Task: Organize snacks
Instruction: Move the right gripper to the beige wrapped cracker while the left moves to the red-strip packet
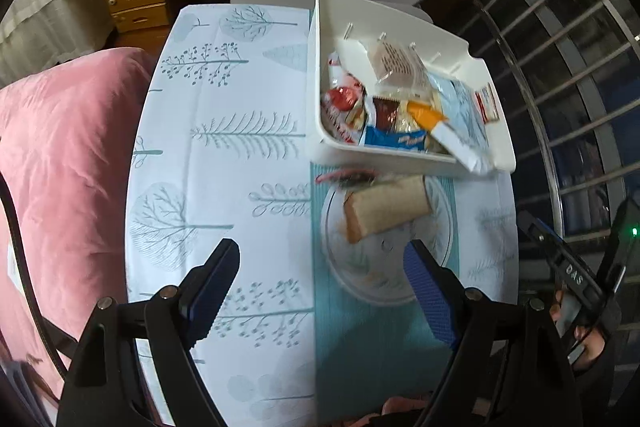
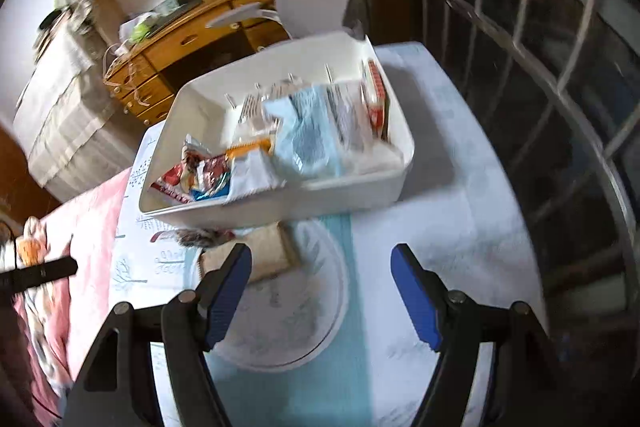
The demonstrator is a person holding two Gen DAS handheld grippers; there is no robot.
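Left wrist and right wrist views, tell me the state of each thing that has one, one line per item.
White plastic bin: lidless, full of jumbled snack packets.
Orange-and-white packet: sticking out over the bin's near rim.
Tan wrapped snack bar: lying flat on the plate, outside the bin.
Round patterned plate: on the teal mat.
Left gripper: open, empty.
Right gripper: open, empty.

Hidden, cropped and blurred parts

The bin [image 1: 408, 155] hides the far edge of the plate [image 1: 352, 279] and part of a dark wrapper [image 1: 352, 179] at centre frame; wrapper print inside the bin is too small to read. In the right wrist view the snacks [image 2: 280, 147] are motion-blurred. The right gripper [image 1: 576, 275] is cut off at the lower right edge, its jaws unseen there.
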